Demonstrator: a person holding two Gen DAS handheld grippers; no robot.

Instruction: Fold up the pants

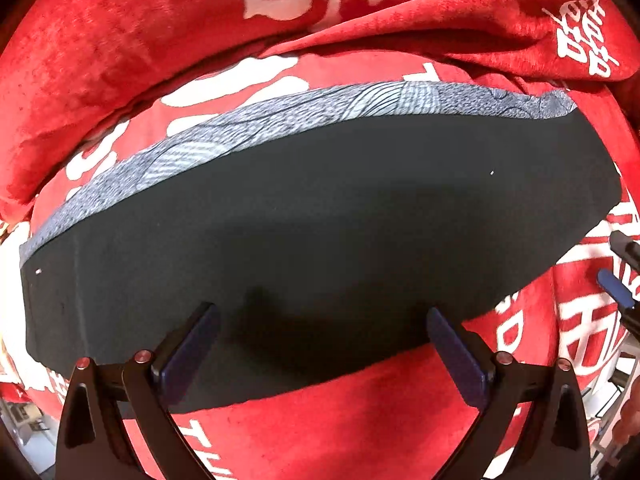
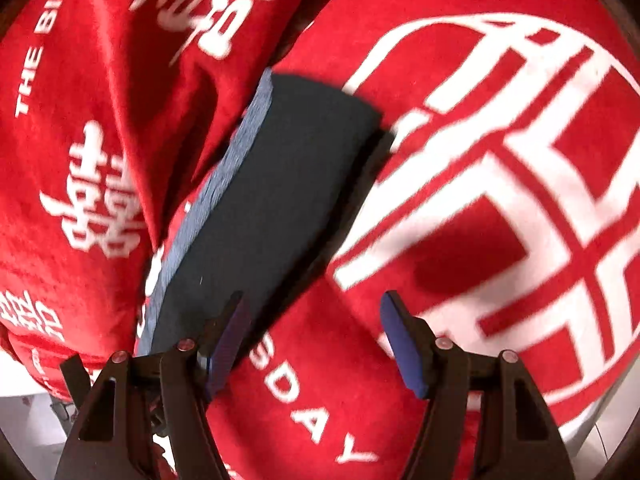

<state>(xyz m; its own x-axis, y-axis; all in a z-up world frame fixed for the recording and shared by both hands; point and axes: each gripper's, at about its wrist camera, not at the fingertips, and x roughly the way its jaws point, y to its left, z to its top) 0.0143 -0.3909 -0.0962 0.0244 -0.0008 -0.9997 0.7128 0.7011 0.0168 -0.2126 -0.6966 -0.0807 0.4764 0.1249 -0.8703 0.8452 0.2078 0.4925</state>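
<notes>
Pants (image 1: 320,220) lie folded into a long dark strip on a red blanket (image 1: 360,432) printed with large white characters and letters. Along the strip's far edge runs a grey-blue patterned band (image 1: 280,120), like a second layer of fabric peeking out. Beyond it, the blanket is bunched into a thick rumpled fold.

From the left wrist view, the left gripper (image 1: 322,340) hangs just over the near edge of the pants, its two blue-padded fingers spread wide and holding nothing.

From the right wrist view, the right gripper (image 2: 312,320) is also spread wide and empty. It sits at one narrow end of the pants (image 2: 272,200), its left finger over the dark cloth and its right finger over bare blanket (image 2: 500,200). This view is slightly blurred.
</notes>
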